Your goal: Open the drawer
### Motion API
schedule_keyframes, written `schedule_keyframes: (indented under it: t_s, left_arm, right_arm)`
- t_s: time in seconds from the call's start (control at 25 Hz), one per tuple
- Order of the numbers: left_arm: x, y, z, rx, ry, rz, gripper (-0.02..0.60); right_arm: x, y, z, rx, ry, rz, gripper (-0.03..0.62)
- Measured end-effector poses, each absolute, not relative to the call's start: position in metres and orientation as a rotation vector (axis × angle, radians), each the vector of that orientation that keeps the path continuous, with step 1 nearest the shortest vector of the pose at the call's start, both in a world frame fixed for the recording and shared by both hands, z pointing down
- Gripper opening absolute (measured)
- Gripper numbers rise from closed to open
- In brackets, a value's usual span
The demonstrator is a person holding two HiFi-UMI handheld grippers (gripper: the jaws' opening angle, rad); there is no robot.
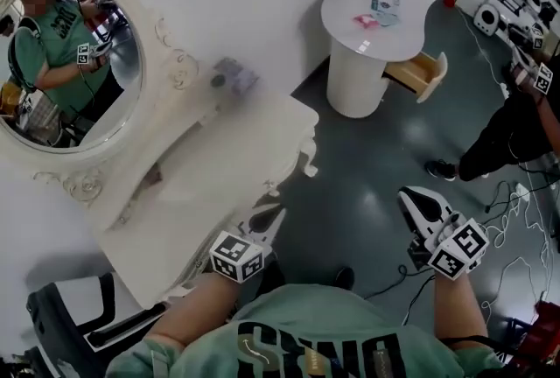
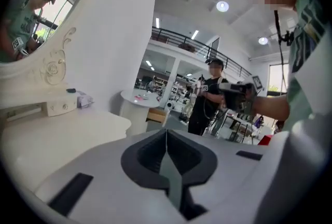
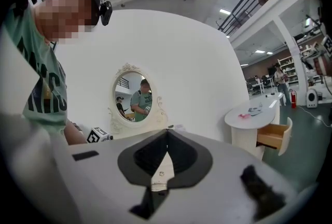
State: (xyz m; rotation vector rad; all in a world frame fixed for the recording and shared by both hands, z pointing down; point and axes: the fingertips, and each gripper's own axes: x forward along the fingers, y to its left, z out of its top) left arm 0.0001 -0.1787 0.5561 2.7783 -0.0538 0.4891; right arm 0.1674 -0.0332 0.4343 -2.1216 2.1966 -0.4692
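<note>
Two grippers show at the bottom of the head view, each with its jaws pressed together and nothing between them. The left gripper point(image 1: 264, 219) is held at the near right corner of the white dressing table point(image 1: 201, 192); whether it touches the edge is unclear. The right gripper point(image 1: 413, 198) hangs over the dark floor point(image 1: 359, 192), well apart from that table. A black and white chair point(image 1: 83, 315) stands beside the table's near left corner.

At the back edge of the dressing table an oval mirror point(image 1: 74, 61) leans on the wall and reflects the person in the green shirt. Under it, in the left gripper view, a small drawer point(image 2: 61, 107) with a round knob sits closed in a low shelf. A blurred greyish thing point(image 1: 232, 74) lies near the table's far corner.

Farther off stands a round white table point(image 1: 376, 13) with small items on top, and a wooden drawer point(image 1: 422, 74) is pulled out of its right side. A person in black point(image 1: 512, 127) stands to the right of it.
</note>
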Motion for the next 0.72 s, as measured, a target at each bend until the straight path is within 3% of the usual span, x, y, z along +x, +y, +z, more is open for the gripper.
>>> schedule_keyframes:
  t_s: [0.36,0.6,0.72]
  left_arm:
    - [0.010,-0.205,0.680,2.659,-0.323,0.824,0.014]
    - [-0.004,-0.242,0.748,2.493,-0.511,0.939,0.129]
    - [-0.005,-0.253,0.774,2.475,-0.565,0.989,0.157]
  right_arm:
    - [0.188,-0.006,0.472,-2.152,2.137,-0.541,0.012]
    - [0.180,-0.006,0.506,-2.145,2.117,-0.636,0.011]
    - [0.175,-0.010,0.522,-2.134,2.120,-0.682,0.012]
